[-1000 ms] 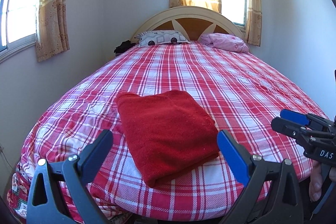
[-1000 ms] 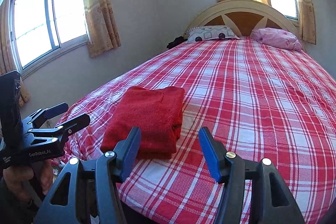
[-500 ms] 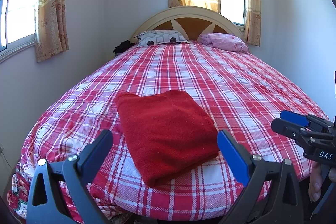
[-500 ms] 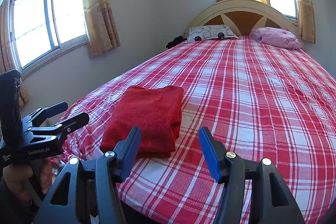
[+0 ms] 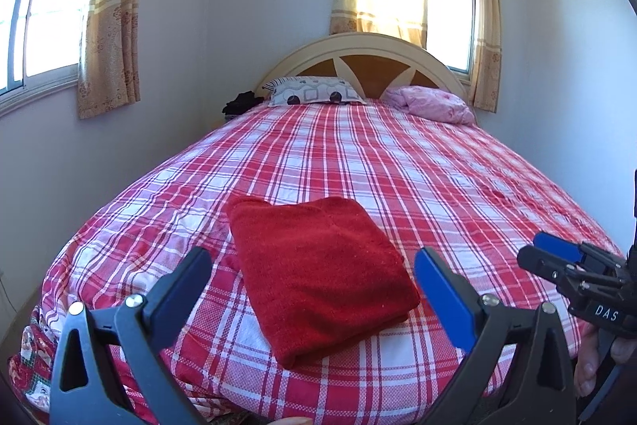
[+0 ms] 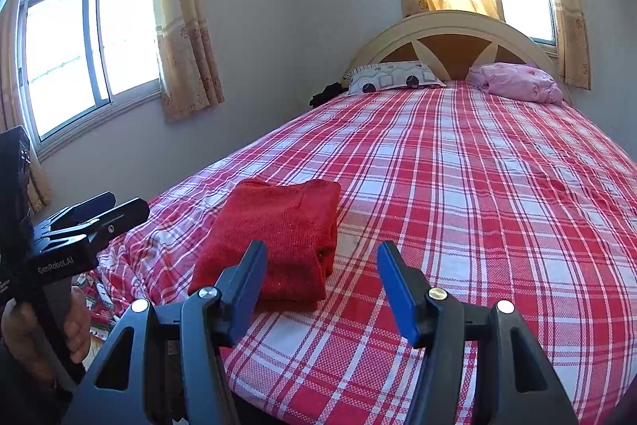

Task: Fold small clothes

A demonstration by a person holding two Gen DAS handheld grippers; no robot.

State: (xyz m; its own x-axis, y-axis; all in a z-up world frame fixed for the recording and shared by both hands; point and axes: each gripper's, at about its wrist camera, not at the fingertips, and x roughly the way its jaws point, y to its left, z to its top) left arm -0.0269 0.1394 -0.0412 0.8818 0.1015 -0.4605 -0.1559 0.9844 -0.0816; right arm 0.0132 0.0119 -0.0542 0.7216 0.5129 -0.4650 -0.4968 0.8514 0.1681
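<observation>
A folded red garment (image 5: 318, 269) lies flat near the foot of the bed (image 5: 458, 186), which has a red and white checked cover. My left gripper (image 5: 312, 263) hovers in front of it, open, its jaws wide apart and empty. In the right wrist view the same red garment (image 6: 278, 230) sits left of centre. My right gripper (image 6: 322, 257) is open and empty, held just short of the bed's edge, to the right of the garment. Each gripper also shows in the other's view: the right gripper (image 5: 553, 257) at the far right, the left gripper (image 6: 103, 212) at the far left.
A patterned pillow (image 5: 314, 94) and a pink bundle (image 5: 434, 104) lie at the headboard (image 5: 358, 54). A dark item (image 5: 241, 102) sits beside the bed at the back left. Curtained windows (image 6: 87, 38) line the left wall. A hand (image 6: 75, 329) holds the left gripper's handle.
</observation>
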